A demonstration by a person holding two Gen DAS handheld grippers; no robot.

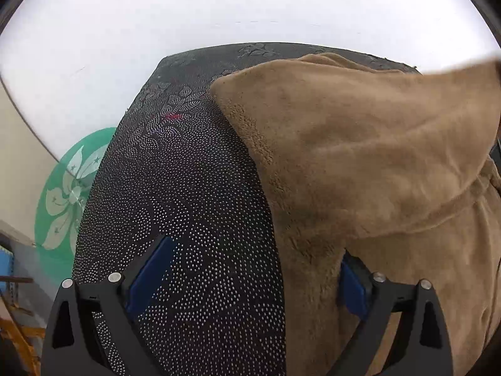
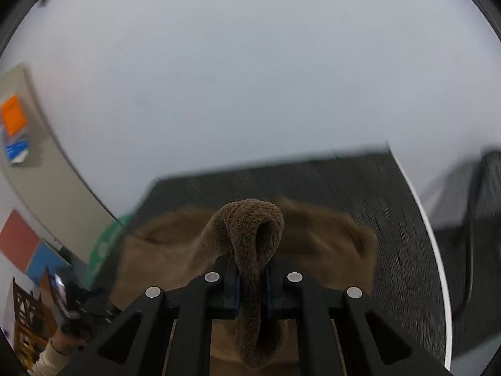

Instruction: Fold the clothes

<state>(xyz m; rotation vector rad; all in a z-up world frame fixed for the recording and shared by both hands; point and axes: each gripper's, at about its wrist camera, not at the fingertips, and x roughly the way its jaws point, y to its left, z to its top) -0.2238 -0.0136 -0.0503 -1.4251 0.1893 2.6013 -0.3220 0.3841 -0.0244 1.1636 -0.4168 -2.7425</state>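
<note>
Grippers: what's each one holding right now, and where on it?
Right gripper is shut on a bunched fold of the brown garment, lifted off the table. Left gripper is open and holds nothing; one finger lies against the cloth's edge.

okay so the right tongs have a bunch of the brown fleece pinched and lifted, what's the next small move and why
Probably carry the right tongs across and lay the pinched flap flat on the brown fleece garment. That flap hangs lifted over the rest lying on the dotted black tabletop, while the left tongs stand open at the garment's edge, holding nothing.
</note>
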